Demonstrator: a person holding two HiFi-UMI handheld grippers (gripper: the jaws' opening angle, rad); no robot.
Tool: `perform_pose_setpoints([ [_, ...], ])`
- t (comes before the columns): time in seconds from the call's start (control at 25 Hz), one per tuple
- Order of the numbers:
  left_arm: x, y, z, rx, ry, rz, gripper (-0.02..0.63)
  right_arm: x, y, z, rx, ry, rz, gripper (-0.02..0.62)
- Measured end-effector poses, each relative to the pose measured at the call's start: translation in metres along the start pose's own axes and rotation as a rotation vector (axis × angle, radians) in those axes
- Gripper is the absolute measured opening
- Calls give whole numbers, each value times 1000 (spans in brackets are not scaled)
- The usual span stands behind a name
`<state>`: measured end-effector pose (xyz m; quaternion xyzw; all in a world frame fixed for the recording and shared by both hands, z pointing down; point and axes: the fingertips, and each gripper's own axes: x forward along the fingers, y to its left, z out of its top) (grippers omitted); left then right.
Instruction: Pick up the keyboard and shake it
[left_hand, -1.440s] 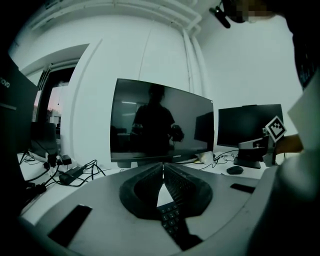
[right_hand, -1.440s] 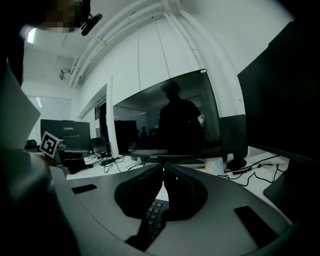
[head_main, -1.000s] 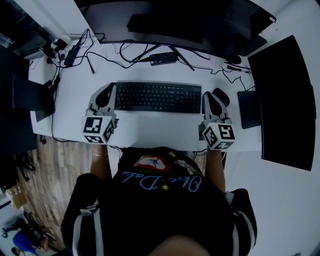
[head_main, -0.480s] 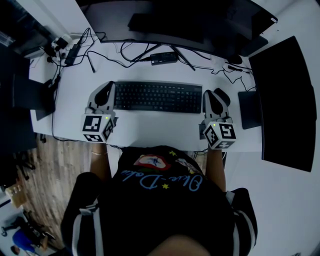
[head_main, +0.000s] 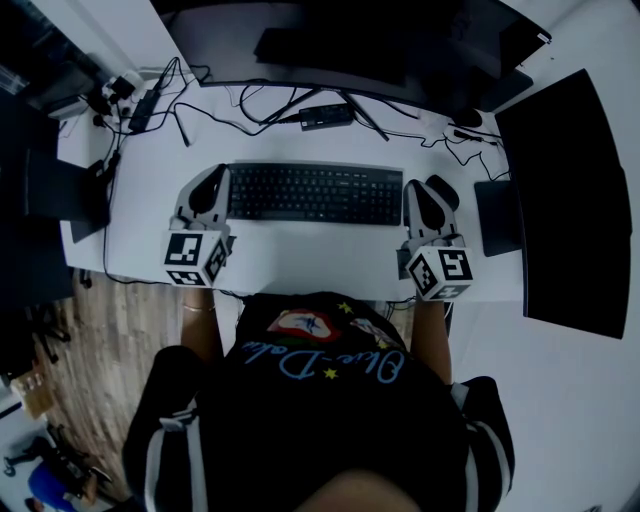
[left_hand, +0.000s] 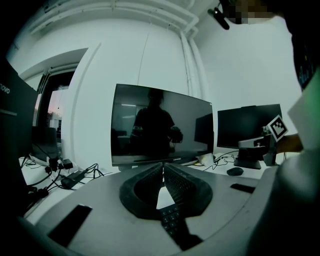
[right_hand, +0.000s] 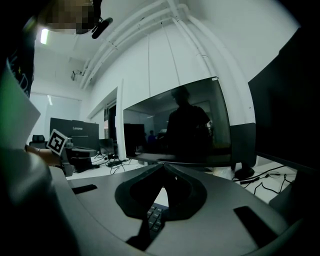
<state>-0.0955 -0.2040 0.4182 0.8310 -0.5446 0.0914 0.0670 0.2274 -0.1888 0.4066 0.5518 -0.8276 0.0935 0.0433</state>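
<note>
Flanking the keyboard (head_main: 315, 194), which lies flat on the surface (head_main: 300, 252), left gripper (head_main: 219, 173) and right gripper (head_main: 411, 190) sit at its two ends, fingers together on nothing, likely staged to lift it evenly from both sides.

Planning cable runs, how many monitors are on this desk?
3 monitors: one behind the keyboard, one at the desk's right end, one at its left end. Others may be hidden.

The left gripper (head_main: 218, 176) and the keyboard (head_main: 315, 194) have edged barely leftward.
</note>
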Motion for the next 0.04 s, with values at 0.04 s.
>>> perform_pose_setpoints([
  [0.04, 0, -1, -1, -7, 5, -3, 9, 0, 0, 0, 0, -1, 1, 0],
])
